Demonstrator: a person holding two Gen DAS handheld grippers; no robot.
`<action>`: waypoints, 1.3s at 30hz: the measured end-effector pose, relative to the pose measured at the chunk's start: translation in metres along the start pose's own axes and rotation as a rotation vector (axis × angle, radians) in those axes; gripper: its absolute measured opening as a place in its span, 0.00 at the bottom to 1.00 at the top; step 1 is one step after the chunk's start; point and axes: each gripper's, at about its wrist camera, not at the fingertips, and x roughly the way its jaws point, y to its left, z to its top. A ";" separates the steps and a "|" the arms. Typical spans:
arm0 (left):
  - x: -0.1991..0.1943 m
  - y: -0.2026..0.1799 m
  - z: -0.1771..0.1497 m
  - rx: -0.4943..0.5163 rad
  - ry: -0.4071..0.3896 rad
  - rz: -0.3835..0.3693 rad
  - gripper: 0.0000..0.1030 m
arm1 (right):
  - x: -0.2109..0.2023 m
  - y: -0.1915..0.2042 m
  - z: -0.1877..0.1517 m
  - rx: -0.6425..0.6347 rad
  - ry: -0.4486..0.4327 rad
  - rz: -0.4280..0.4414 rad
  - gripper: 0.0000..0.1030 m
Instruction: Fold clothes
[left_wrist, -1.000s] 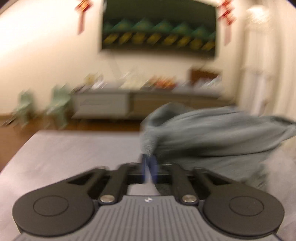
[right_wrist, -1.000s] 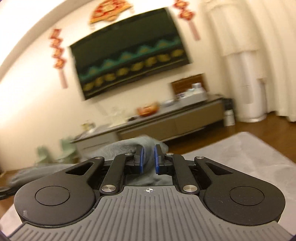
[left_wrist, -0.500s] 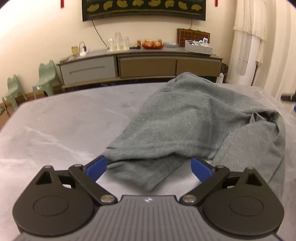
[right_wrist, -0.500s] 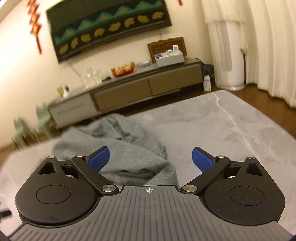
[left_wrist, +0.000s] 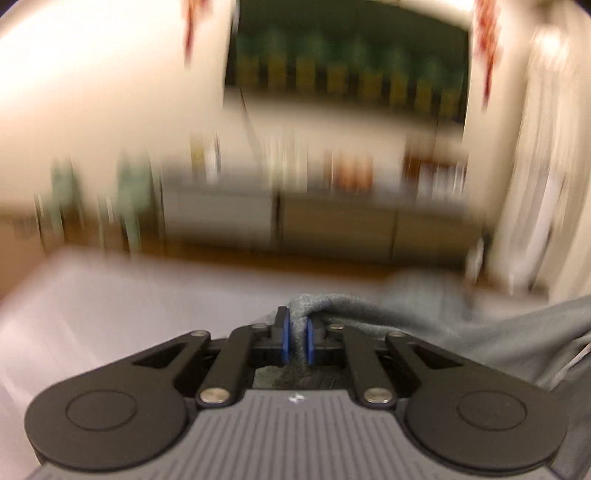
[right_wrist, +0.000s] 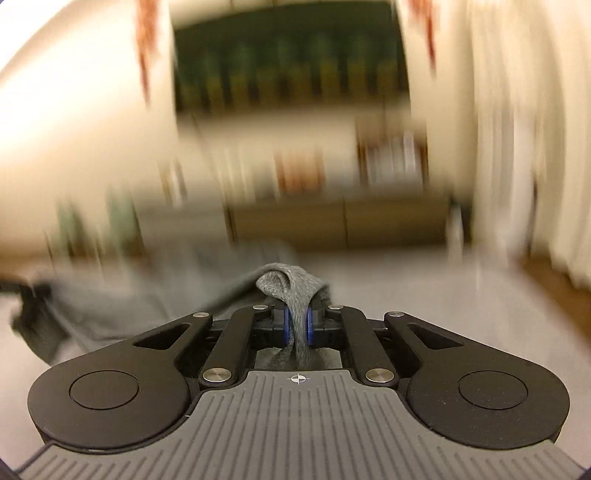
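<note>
At the left, over the pale grey tabletop (left_wrist: 110, 302), the left gripper (left_wrist: 295, 341) is pinching a bunched fold of the grey garment (left_wrist: 424, 325) betw. its blue pads (left_wrist: 283, 341), fingers clenched tight on the cloth. From that pinch the fabric is trailing off to the right across the table, w/ more of it hanging at the frame's right edge. Bkgd is smearing badly w/ motion blur: a low sideboard (left_wrist: 332, 225) against the wall and a dark wall hanging (left_wrist: 347, 59) above it are just about readable.

Further right, the right gripper (right_wrist: 298, 325) is likewise gripping the grey garment (right_wrist: 291, 288), fingers closed w/ a rolled ridge of knit poking up above the blue pads (right_wrist: 285, 325) and a strip running down betw. them. The rest of the cloth is stretching away to the left, lying blurred on the grey tabletop (right_wrist: 424, 288). Pale curtains (right_wrist: 524, 122) are streaking down the right side.
</note>
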 end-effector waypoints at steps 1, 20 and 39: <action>-0.010 -0.005 -0.014 0.030 0.036 -0.026 0.09 | -0.019 0.005 0.014 -0.042 -0.107 -0.039 0.07; -0.121 0.009 -0.118 0.132 0.274 -0.253 0.79 | -0.036 -0.070 -0.037 0.019 0.420 0.072 0.86; 0.083 0.075 -0.120 0.141 0.439 -0.025 0.45 | 0.176 -0.015 -0.090 0.050 0.693 0.084 0.09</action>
